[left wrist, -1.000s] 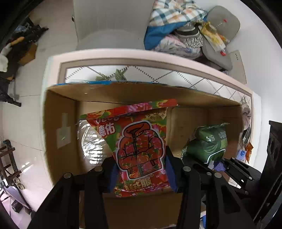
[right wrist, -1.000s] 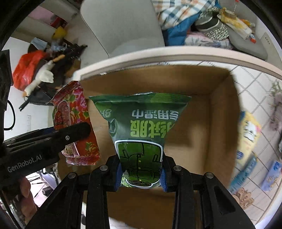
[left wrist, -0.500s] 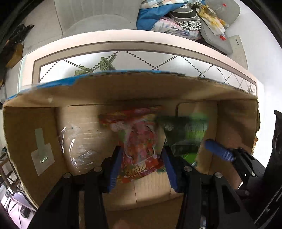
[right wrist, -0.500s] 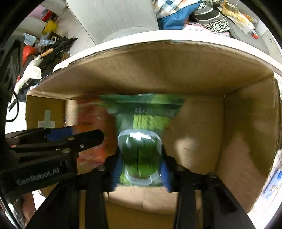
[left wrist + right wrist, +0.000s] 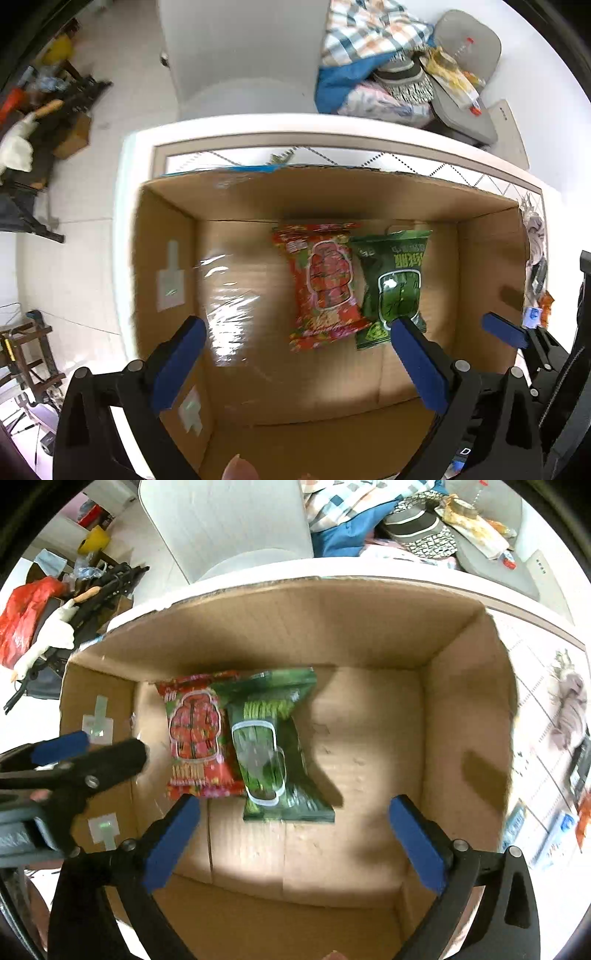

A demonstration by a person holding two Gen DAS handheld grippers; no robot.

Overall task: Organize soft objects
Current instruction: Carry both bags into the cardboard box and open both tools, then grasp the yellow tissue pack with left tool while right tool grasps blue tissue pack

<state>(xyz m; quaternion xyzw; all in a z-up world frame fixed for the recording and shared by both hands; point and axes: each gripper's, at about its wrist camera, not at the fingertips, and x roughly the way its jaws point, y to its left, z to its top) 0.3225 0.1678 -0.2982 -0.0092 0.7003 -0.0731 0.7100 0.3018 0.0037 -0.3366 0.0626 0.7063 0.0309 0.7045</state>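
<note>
A red snack packet [image 5: 325, 284] and a green snack packet [image 5: 393, 286] lie side by side on the floor of an open cardboard box [image 5: 166, 258]. They also show in the right wrist view, the red packet [image 5: 197, 738] left of the green packet [image 5: 275, 753], which partly overlaps it. My left gripper [image 5: 295, 350] is open and empty above the box. My right gripper [image 5: 291, 834] is open and empty above the box too. The left gripper appears at the left of the right wrist view [image 5: 85, 760].
The box stands on a tiled table [image 5: 332, 155]. A white chair [image 5: 236, 55] and a pile of fabrics and cushions [image 5: 388, 70] lie beyond it. Small packets [image 5: 554, 830] and a pale cloth [image 5: 569, 709] lie on the table to the right.
Both grippers lowered their packets into the box, opened and let them go, then drew back up. The red and green packets now rest on the box floor.
</note>
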